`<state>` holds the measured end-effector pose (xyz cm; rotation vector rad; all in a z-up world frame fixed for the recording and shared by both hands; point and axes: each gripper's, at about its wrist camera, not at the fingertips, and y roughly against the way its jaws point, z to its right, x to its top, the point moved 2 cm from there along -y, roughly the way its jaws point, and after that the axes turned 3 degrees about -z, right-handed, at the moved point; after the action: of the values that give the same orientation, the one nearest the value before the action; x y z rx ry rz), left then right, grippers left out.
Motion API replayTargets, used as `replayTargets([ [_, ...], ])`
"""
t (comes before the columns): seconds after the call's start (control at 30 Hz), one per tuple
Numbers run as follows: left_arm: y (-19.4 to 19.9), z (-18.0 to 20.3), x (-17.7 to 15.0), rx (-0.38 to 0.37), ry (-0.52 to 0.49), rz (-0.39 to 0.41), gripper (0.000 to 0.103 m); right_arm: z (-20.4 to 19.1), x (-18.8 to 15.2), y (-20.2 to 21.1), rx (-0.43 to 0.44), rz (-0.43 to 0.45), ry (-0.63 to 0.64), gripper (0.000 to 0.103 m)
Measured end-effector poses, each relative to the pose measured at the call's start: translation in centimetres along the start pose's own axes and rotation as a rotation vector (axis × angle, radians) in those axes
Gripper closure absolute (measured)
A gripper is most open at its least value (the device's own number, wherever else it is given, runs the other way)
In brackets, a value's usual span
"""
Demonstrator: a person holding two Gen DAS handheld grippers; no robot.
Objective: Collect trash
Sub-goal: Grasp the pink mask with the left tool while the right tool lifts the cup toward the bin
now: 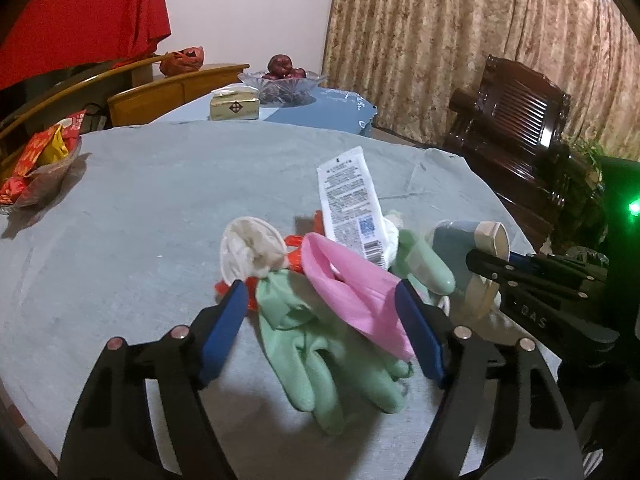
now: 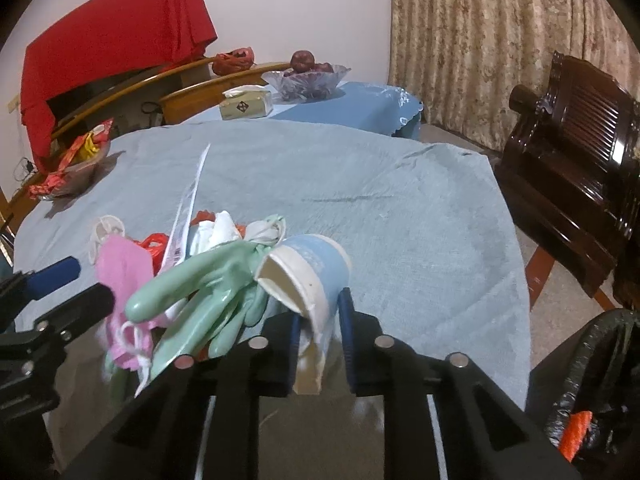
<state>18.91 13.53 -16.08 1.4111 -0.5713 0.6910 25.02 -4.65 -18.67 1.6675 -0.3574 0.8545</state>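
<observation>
A trash pile lies on the grey-blue tablecloth (image 1: 140, 208): green rubber gloves (image 1: 320, 352), a pink cloth (image 1: 352, 280), a white flat tube (image 1: 352, 204), a white crumpled mask (image 1: 248, 248) and red plastic scraps. My left gripper (image 1: 324, 320) is open, its blue pads on either side of the gloves and pink cloth. My right gripper (image 2: 320, 328) is shut on a blue-and-white paper cup (image 2: 308, 276), squashing its rim; the cup (image 1: 468, 240) and that gripper also show at the right of the left wrist view. The gloves (image 2: 200, 292) lie left of the cup.
A bowl of red and yellow packets (image 1: 36, 168) sits at the table's left edge. A second table behind holds a tissue box (image 1: 234, 106) and a glass fruit bowl (image 1: 284, 80). A dark wooden chair (image 2: 572, 152) stands right. A black trash bag (image 2: 592, 392) is at lower right.
</observation>
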Motion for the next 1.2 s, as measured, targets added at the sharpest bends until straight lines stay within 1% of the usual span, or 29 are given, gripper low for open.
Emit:
replayTargets([
  [0.1,-0.2,0.4,-0.1,-0.012,0.003,-0.009,0.04,0.4,-0.3,0.8,0.002,0.004,-0.018,0.086],
  [0.17,-0.4,0.7,-0.1,-0.025,0.004,-0.019,0.052,0.5,-0.6,1.4,0.004,0.006,-0.025,0.086],
  [0.2,-0.5,0.9,-0.2,-0.029,0.003,-0.022,0.055,0.6,-0.8,1.8,0.006,0.008,-0.028,0.086],
  [0.27,-0.8,1.2,-0.2,-0.038,-0.003,-0.031,0.071,0.7,-1.0,2.3,0.009,0.009,-0.035,0.086],
  [0.3,-0.9,1.3,-0.2,-0.039,-0.004,-0.038,0.075,0.8,-1.1,2.5,0.01,0.01,-0.037,0.086],
  [0.37,-0.9,1.3,-0.3,-0.039,0.004,-0.039,0.085,0.9,-1.4,3.0,0.012,0.011,-0.041,0.086],
  [0.47,-0.6,1.2,-0.1,-0.039,0.013,-0.031,0.095,1.0,-1.6,3.6,0.017,0.01,-0.045,0.086],
  [0.67,1.0,1.6,0.2,-0.035,-0.004,0.002,0.098,1.2,-1.9,5.0,0.029,0.023,-0.054,0.086],
  [0.97,3.7,2.8,1.3,-0.028,-0.028,0.034,0.098,1.8,-1.0,8.0,0.038,0.083,-0.071,0.086],
  [1.2,5.3,4.3,1.9,-0.052,-0.045,0.06,0.098,2.2,-0.7,10.3,0.036,0.123,-0.075,0.086],
])
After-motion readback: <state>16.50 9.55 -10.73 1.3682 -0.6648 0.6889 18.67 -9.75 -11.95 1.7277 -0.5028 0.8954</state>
